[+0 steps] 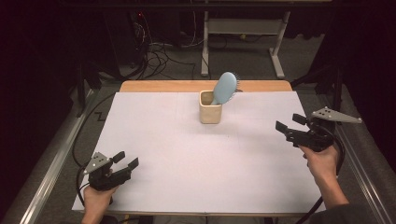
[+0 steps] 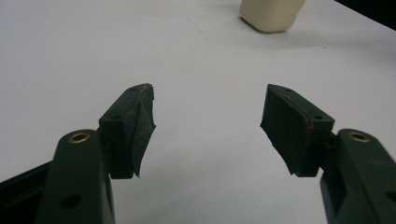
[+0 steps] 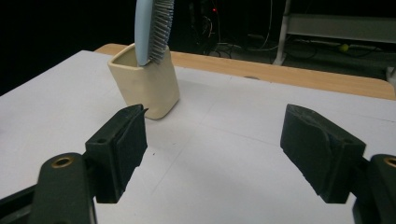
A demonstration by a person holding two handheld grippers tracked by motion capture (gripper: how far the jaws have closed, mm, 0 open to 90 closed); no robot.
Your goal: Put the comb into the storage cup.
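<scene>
- The cream cup point(image 1: 210, 113) stands upright on the white desk point(image 1: 187, 158), near the far edge and about in the middle between the two sides.
- A light blue hairbrush point(image 1: 225, 87) stands inside the cup and leans to the right in the high view; its head sticks out above the rim, with the bristles on the right side.
- The left gripper point(image 1: 125, 164) is held low at the near left corner of the desk, well apart from the cup. Its fingers point(image 2: 133, 126) are spread wide and there is nothing between them, just the white surface.
- The right gripper point(image 1: 286, 126) is held at the right edge of the desk and points toward the cup, with a clear gap from it. Its fingers point(image 3: 122, 144) are also spread wide, with nothing between them.
- In the right gripper view, the cup with the hairbrush is beyond the left finger, not touching it.
</scene>
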